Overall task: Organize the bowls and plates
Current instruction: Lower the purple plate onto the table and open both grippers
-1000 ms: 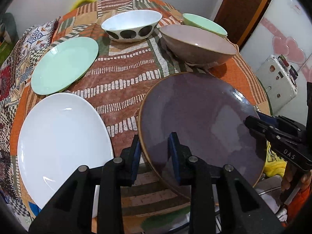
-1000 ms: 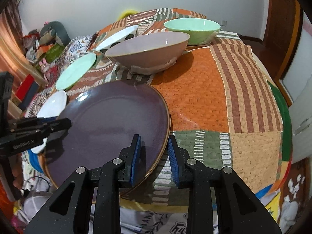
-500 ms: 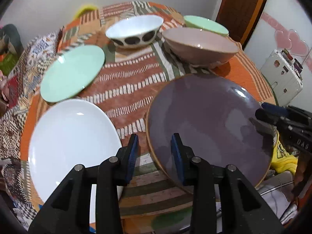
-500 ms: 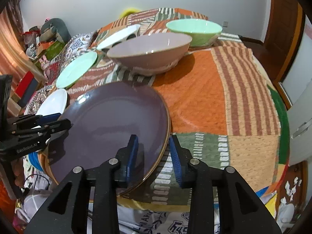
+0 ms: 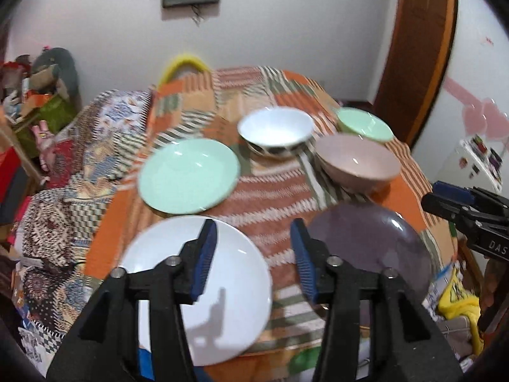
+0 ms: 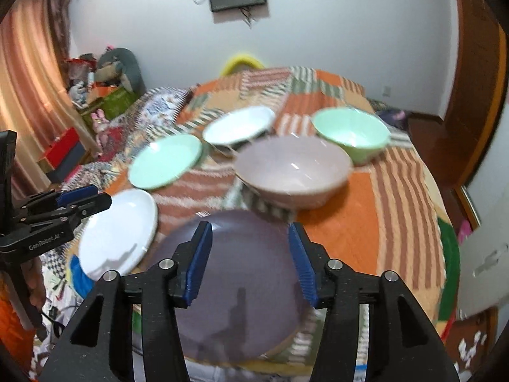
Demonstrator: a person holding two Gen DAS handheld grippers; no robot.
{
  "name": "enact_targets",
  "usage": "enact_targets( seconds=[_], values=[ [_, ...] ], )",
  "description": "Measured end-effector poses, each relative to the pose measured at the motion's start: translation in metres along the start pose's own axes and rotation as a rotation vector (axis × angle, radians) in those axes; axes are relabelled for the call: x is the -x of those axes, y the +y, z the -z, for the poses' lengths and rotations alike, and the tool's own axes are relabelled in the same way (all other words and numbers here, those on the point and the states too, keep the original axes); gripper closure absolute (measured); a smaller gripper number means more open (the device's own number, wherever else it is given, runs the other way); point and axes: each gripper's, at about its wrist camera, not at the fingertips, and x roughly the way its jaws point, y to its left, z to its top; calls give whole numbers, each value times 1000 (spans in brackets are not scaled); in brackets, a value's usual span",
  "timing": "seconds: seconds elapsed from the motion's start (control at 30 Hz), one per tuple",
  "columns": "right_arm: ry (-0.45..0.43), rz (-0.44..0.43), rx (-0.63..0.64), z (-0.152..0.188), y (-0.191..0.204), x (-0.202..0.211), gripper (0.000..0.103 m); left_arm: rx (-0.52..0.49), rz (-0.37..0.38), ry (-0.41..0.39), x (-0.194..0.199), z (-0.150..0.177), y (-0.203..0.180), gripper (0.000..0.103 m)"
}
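With both grippers' fingers (image 5: pixel 203 256) opening and holding nothing, the purple plate (image 6: pixel 235 273) lies flat on the bench (image 6: pixel 381 191), apparently set down for sorting.

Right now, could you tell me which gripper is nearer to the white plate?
Left. The left gripper, jaws opening and empty, hovers over the white plate's right edge. The right gripper, also opening and empty, hangs over the purple plate beside it.

Cloth-covered table (image 5: pixel 410 203): plates (image 5: pixel 189 176), bowls (image 5: pixel 358 162)

"GenRobot.AI" on left gripper (image 6: pixel 84 200), "DAS" on right gripper (image 5: pixel 445 199)
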Motion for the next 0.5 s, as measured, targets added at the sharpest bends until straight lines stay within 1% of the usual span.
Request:
enact_targets(
  seconds=[0.07, 0.1, 0.2, 0.4, 0.5],
  values=[
    [-14, -26, 15, -8, 10, -2, 53, 16, -25, -13, 6, -1, 12, 51],
    [-19, -37, 21, -10, 15, -4, 53, 26, -49, -19, 8, 0, 21, 50],
    [-21, -83, 45, -16, 34, -12, 51, 54, -91, -19, 11, 3, 42, 49],
    [8, -145, 105, -21, 70, -35, 50, 127, -152, 34, 5, 25, 87, 48],
    [40, -173, 125, -19, 88, -49, 50, 161, -163, 63, -1, 36, 104, 48]
  ],
)
